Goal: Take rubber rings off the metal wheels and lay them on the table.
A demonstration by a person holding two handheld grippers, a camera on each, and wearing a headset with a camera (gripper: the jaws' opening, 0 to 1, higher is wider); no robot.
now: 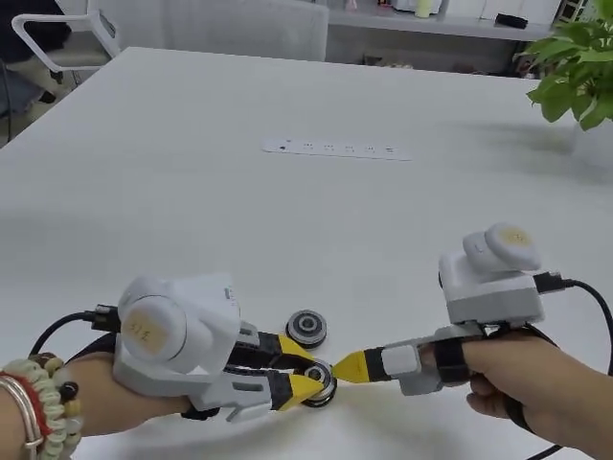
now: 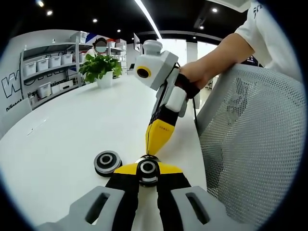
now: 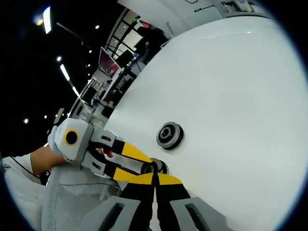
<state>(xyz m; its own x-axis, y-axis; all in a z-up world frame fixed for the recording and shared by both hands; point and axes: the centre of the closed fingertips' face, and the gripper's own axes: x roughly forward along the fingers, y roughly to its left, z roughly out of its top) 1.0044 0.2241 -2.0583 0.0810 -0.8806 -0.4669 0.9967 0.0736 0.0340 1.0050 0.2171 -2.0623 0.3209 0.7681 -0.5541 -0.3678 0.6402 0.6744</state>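
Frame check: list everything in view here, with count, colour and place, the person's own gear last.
wheels: two, silver and black; free wheel lying on the table, held wheel just in front of it.
table: one, white, under everything.
power strip: one, white, mid-table.
plant: one, green, far right of table.
mesh chair: one, grey, beside table.
left gripper: one, white with yellow-tipped fingers, shut on held wheel.
right gripper: one, same colours, closed tips at held wheel's rim.
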